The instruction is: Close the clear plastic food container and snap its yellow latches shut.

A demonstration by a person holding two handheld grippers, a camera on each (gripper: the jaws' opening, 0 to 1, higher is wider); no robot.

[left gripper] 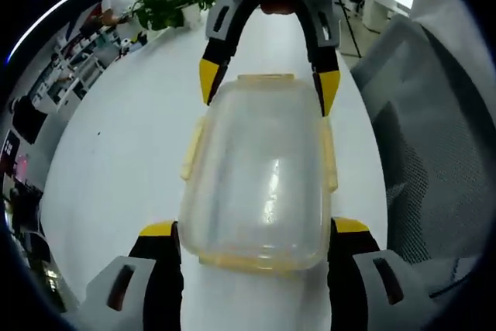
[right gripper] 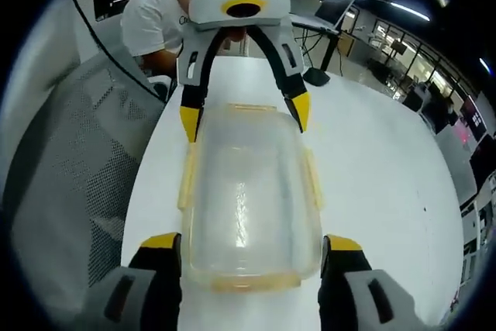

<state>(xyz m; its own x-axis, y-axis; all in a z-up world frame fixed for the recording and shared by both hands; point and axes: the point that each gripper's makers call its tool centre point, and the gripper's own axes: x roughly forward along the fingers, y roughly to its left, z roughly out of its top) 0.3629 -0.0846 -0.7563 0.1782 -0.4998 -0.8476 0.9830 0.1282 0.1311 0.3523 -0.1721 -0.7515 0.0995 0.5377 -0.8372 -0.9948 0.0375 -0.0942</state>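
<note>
The left gripper (left gripper: 254,239) and right gripper (right gripper: 253,253), jaws spread, bracket opposite ends of the clear lidded plastic food container (left gripper: 260,180); its pale yellow side latches (left gripper: 191,151) look unsnapped.

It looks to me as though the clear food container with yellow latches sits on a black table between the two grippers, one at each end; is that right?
Not quite: the table is white, not black, as the left gripper view shows. The rest holds: the clear food container with yellow latches sits between the left gripper and the right gripper, one at each end.

A white table (left gripper: 116,160) — on it, the clear lidded container (left gripper: 260,184).
</note>
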